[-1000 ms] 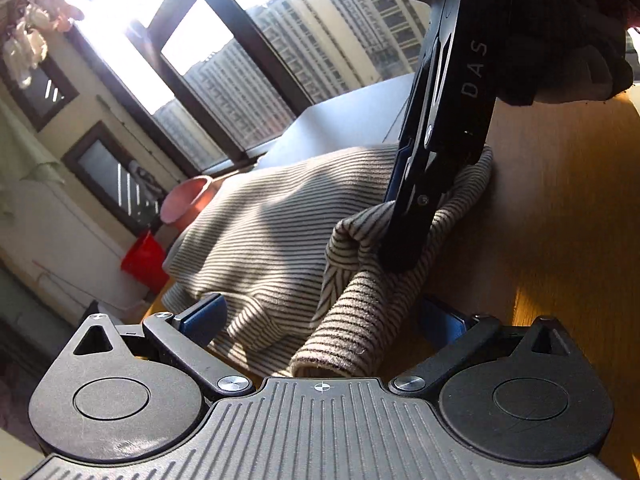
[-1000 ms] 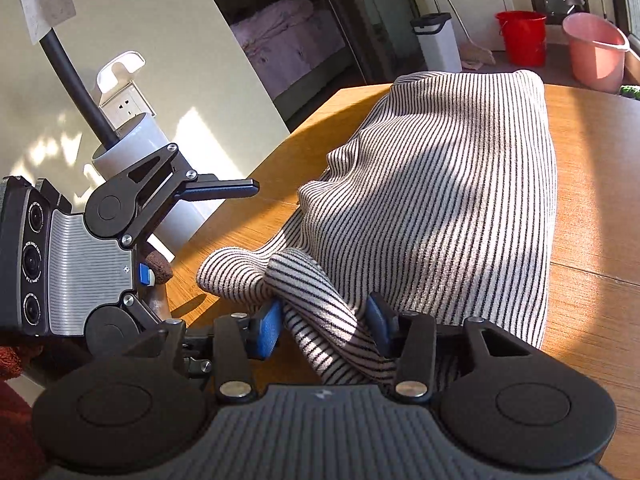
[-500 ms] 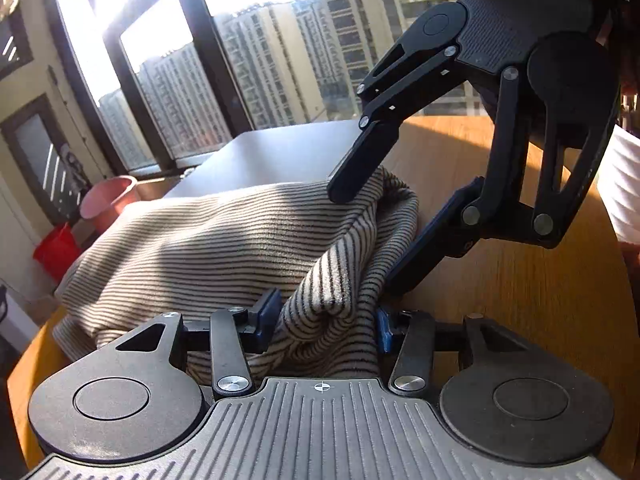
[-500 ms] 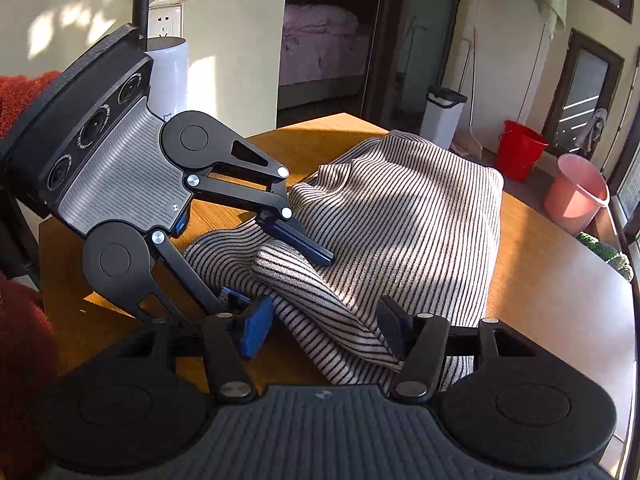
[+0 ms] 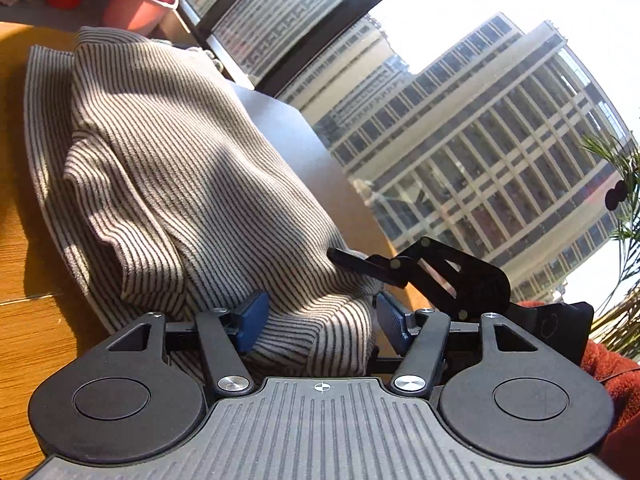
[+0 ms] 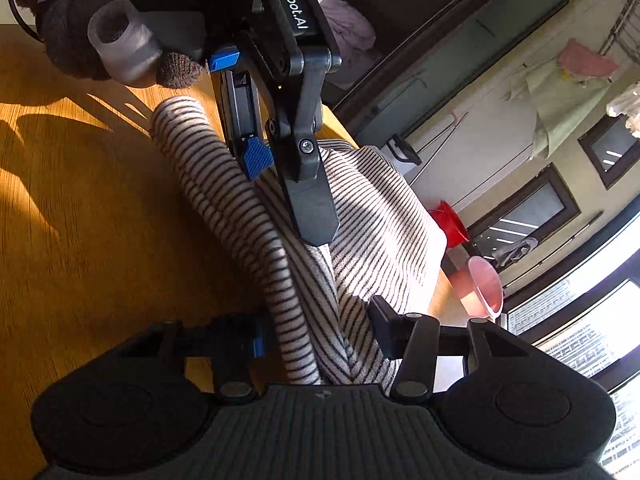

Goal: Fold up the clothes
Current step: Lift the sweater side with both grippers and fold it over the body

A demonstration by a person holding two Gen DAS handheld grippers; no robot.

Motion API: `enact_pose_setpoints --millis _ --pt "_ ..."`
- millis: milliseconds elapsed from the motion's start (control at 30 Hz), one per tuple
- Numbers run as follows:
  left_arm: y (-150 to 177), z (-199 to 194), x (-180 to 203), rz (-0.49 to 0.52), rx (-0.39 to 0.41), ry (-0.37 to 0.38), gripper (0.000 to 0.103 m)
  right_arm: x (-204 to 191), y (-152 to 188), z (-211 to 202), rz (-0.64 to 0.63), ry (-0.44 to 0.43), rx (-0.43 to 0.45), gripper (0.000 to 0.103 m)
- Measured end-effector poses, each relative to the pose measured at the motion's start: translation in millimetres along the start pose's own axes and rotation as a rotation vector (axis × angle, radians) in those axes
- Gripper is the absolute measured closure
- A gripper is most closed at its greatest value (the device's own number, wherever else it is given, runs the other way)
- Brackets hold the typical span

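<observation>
The left claw [image 5: 318, 322] had a thick fold of the striped top [image 5: 192, 184] between its blue pads [image 5: 250, 322], and its jaws were opening, so the pads stood a little way off the cloth on the right side. The right claw [image 6: 316, 338] had a rolled edge of the same top between its fingers, and its jaws were closing in on it; I could not tell for sure if the pads pressed the cloth yet. In the right wrist view the left claw came down from above, with one grey finger lying on the cloth. In the left wrist view the right claw showed just past the fold, with a red fuzzy sleeve [image 5: 612, 376] behind it. The top was soft and knitted, cream with thin dark stripes, bunched into a long lumpy heap. It lay on a smooth wooden worktop [image 5: 28, 344] with bright sun and dark shadows on it. A flat grey board [image 5: 296, 140] lay beside the top, near the window. Past the worktop stood a pink bucket [image 5: 140, 4] and a red bucket [image 6: 450, 222] on the floor. Big windows showed tall buildings [image 5: 500, 152] outside, and green plant leaves [image 5: 624, 200] were at the edge.
</observation>
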State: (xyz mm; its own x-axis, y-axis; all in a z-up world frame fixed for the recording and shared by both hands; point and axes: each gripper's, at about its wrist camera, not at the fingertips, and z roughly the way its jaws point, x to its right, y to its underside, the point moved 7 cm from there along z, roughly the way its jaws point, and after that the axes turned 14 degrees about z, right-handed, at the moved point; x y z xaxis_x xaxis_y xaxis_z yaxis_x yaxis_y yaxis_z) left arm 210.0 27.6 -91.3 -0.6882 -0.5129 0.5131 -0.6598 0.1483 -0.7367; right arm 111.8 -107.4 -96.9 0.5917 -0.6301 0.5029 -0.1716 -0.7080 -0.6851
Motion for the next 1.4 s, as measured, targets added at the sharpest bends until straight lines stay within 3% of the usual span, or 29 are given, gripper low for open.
enact_pose_setpoints --millis 33,100,233,400,500,667,833,1067,1167,1200,1267,1333,1400 --pt "-4.4 -6.1 2.7 0.026 0.017 -0.006 0.019 -0.6 -0.6 -1.5 -0.003 -0.002 -0.003 0.071" --pt "-14.9 -22.8 5.8 0.078 0.062 -0.028 0.015 -1.7 -1.8 -4.5 -0.009 -0.006 -0.008 0.077" --pt "-32.1 -46.4 1.4 0.111 0.126 -0.118 0.016 6.3 -5.0 -31.4 0.054 -0.087 -0.055 0.079" --pt "-19.3 -27.0 -13.0 0.083 0.055 -0.174 0.035 12.6 -16.7 -78.1 0.024 -0.143 -0.08 0.079" --pt "-9.9 -15.1 -20.1 0.057 0.0 -0.155 0.037 18.0 -30.0 -103.0 -0.057 -0.118 -0.065 0.079" --pt "-13.6 -8.5 -28.5 0.049 -0.004 -0.123 0.037 31.0 -69.9 -107.2 -0.203 -0.027 -0.006 0.08" --pt "-12.0 -7.7 -44.6 -0.022 0.021 -0.064 0.04 50.6 -101.1 -54.3 -0.197 -0.051 0.02 0.079" --pt "-5.5 -7.9 -66.2 -0.111 0.07 -0.004 0.05 79.5 -108.2 51.6 0.024 -0.218 -0.12 0.073" --pt "-6.6 -21.1 -68.7 -0.081 0.079 -0.071 0.049 87.9 -105.8 85.3 0.14 -0.279 -0.159 0.07" --pt "-7.2 -28.0 -69.4 -0.058 0.081 -0.117 0.046 90.5 -104.1 93.9 0.176 -0.295 -0.169 0.07" --pt "-7.0 -47.3 -68.2 -0.005 0.098 -0.206 0.029 99.7 -99.5 105.2 0.275 -0.321 -0.179 0.068" --pt "-7.7 -67.4 -64.1 0.036 0.13 -0.263 0.029 109.3 -94.9 115.9 0.377 -0.345 -0.189 0.068" --pt "-13.0 -83.7 -55.7 0.064 0.181 -0.272 0.022 116.7 -88.5 118.6 0.451 -0.363 -0.182 0.067"
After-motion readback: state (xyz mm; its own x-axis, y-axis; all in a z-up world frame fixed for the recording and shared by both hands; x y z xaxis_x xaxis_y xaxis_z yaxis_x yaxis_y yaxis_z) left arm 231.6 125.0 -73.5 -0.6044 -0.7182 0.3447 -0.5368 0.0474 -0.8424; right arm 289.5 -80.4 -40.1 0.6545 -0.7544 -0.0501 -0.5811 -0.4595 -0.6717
